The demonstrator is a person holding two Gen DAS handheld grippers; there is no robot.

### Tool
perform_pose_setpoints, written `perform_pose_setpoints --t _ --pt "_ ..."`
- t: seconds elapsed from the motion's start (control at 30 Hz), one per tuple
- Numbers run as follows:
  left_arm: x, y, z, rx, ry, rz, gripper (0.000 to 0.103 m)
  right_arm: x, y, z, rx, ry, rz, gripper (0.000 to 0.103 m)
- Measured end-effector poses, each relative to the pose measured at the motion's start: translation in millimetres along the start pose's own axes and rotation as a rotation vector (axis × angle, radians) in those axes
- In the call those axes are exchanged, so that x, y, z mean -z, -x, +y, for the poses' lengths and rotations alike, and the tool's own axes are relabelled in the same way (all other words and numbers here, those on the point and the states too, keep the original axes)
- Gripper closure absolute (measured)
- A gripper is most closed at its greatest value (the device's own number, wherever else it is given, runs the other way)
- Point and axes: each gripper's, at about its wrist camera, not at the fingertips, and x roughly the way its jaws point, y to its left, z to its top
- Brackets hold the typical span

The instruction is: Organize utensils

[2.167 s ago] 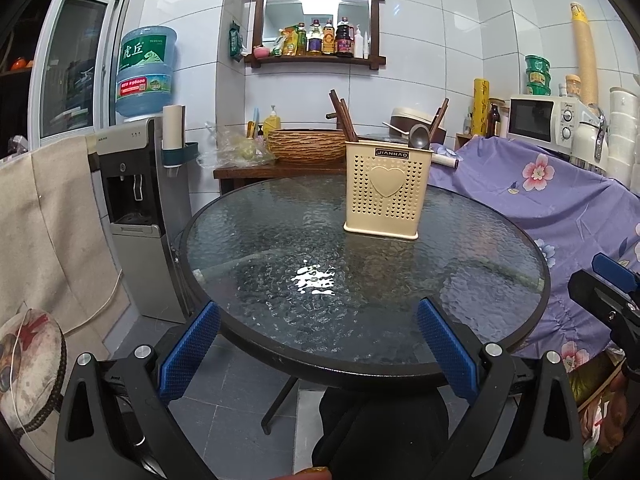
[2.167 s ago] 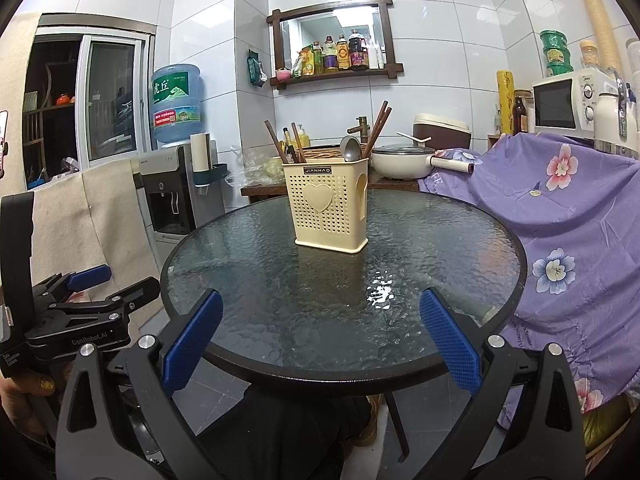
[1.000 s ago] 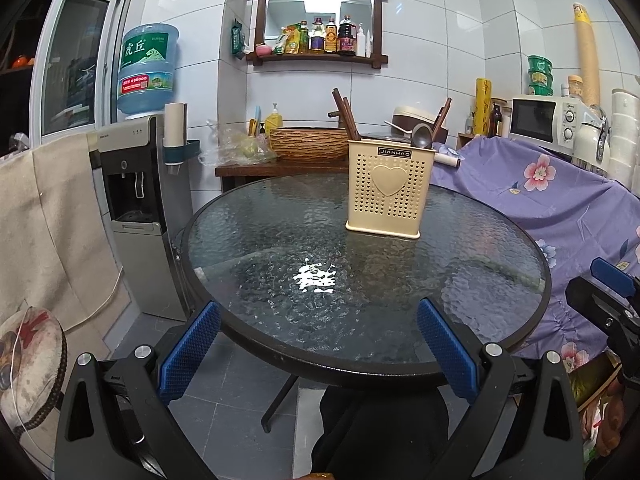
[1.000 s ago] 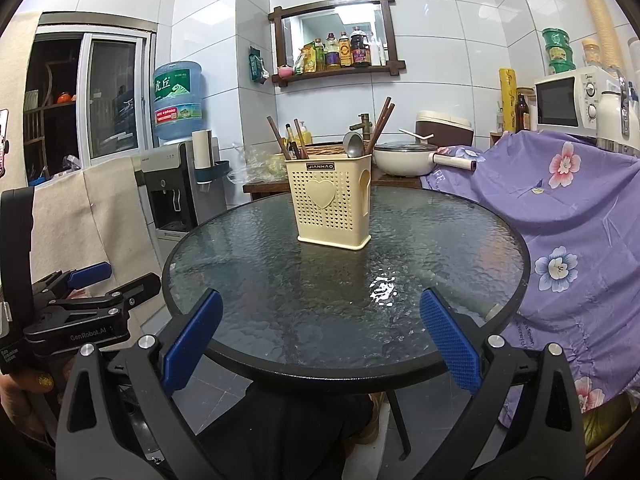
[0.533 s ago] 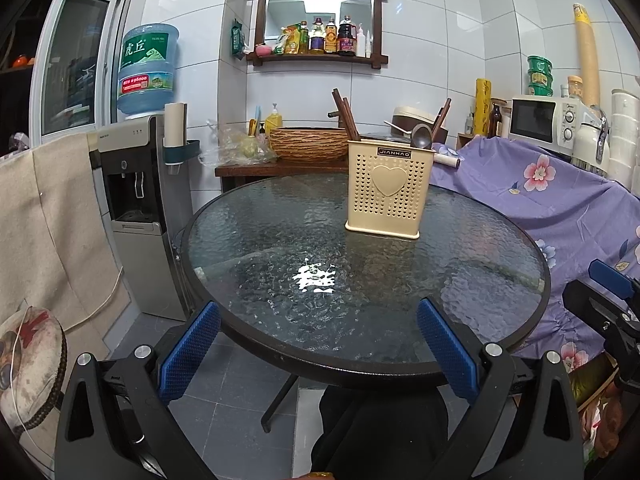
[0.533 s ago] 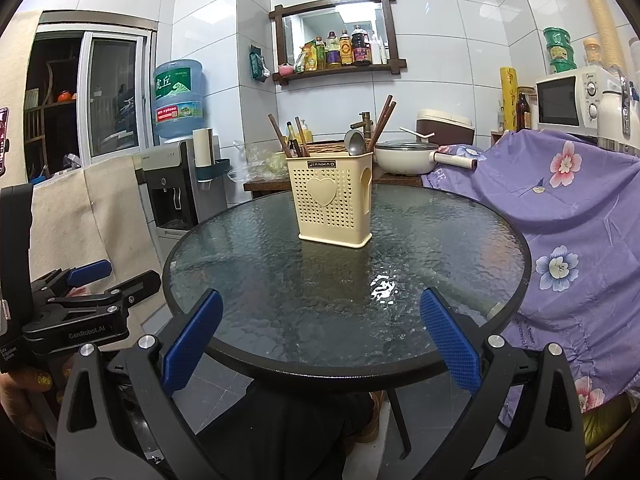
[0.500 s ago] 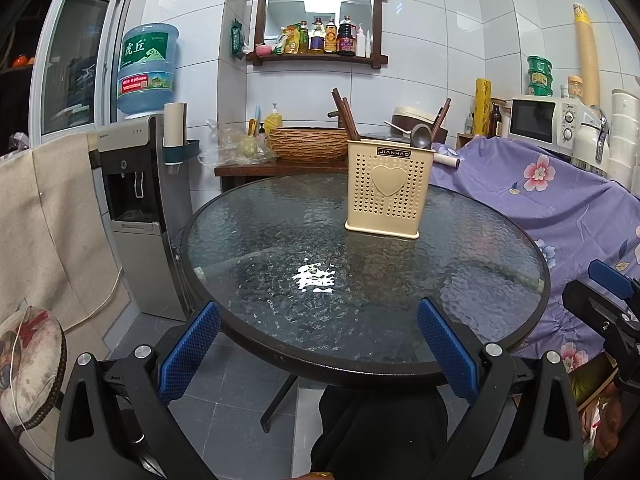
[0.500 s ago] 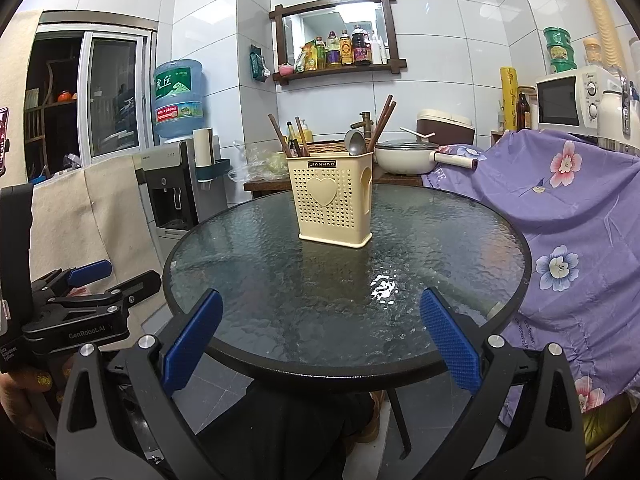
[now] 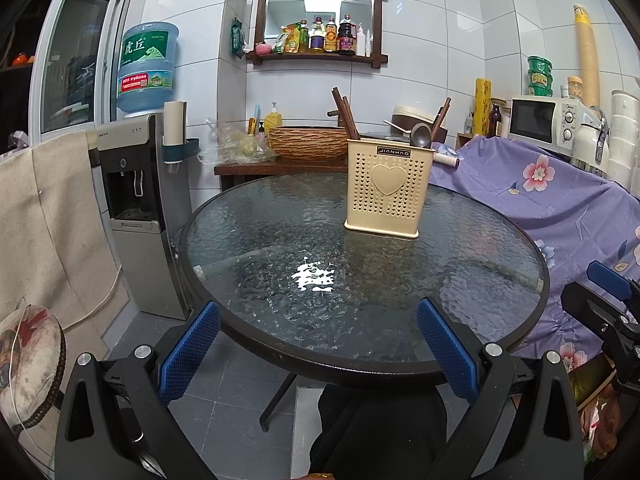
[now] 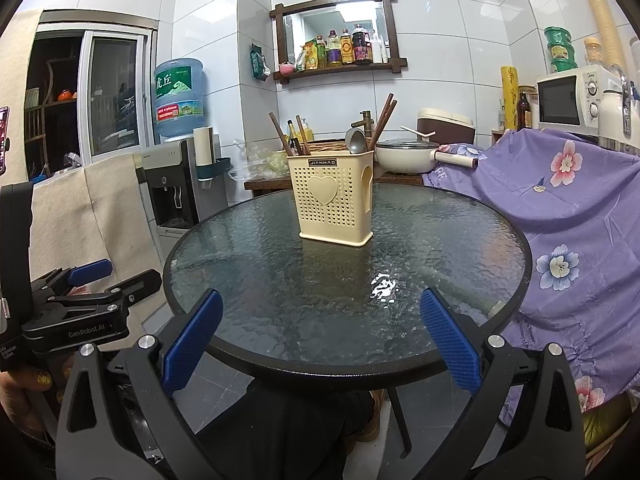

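Observation:
A cream perforated utensil holder (image 9: pixel 387 191) with a heart on its front stands upright on the far part of a round glass table (image 9: pixel 280 312). It also shows in the right wrist view (image 10: pixel 334 200). Brown chopsticks (image 10: pixel 383 120) and a metal spoon (image 10: pixel 356 140) stand in it. My left gripper (image 9: pixel 318 348) is open and empty, held at the table's near edge. My right gripper (image 10: pixel 320 334) is open and empty, also at the near edge. Each gripper shows at the side of the other's view.
A water dispenser (image 9: pixel 140 184) stands left of the table. A purple flowered cloth (image 10: pixel 568 208) covers furniture on the right. A wooden side table (image 9: pixel 280 166) with a woven basket is behind. A beige cloth (image 9: pixel 48 216) hangs at the left.
Both grippers have drifted slightly; the holder sits a little differently in each view. Both stay open and empty.

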Motion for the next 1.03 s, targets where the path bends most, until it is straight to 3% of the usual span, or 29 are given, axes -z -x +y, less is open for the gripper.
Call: perform_pose_setpoints --t 1.03 --pt "4.2 -2.8 0.0 0.002 0.003 0.003 0.006 0.1 -0.6 1.2 -0.001 0.001 0.002 0.006"
